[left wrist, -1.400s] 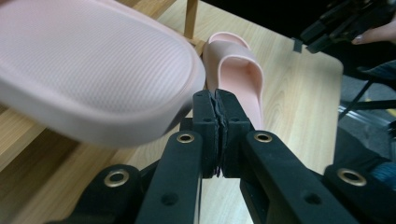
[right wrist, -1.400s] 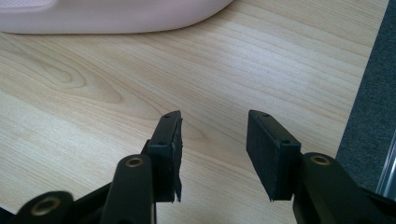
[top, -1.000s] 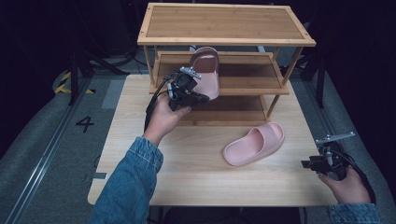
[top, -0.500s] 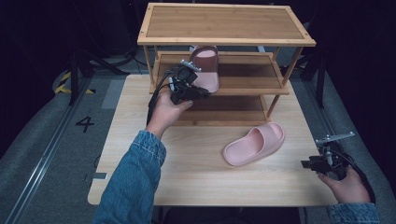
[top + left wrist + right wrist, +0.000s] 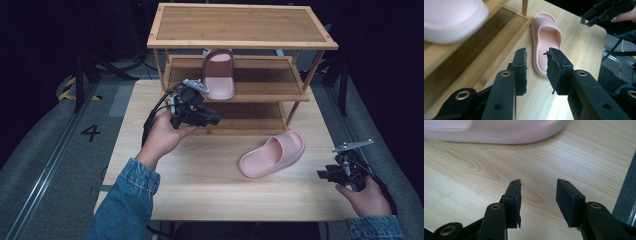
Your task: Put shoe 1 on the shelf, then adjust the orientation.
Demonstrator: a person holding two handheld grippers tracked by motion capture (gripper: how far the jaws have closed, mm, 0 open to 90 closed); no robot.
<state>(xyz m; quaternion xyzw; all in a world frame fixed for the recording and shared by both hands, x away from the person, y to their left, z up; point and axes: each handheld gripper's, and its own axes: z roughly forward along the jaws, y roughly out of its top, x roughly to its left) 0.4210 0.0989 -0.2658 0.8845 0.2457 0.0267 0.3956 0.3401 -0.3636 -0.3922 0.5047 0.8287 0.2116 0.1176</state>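
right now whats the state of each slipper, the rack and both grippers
slipper on rack: flat on the middle shelf, released
slipper on table: lying sole down, untouched
shoe rack: upright, top shelf bare
left gripper: open, just been opening, nothing between fingers
right gripper: open, holding nothing

We see the wooden table (image 5: 210,185) and rack (image 5: 240,25) evenly lit from above against a dark surround, with soft shadows under the shelves. In the left gripper view the near pink slipper (image 5: 449,20) is blurred; tabletop glare shows between the jaws.
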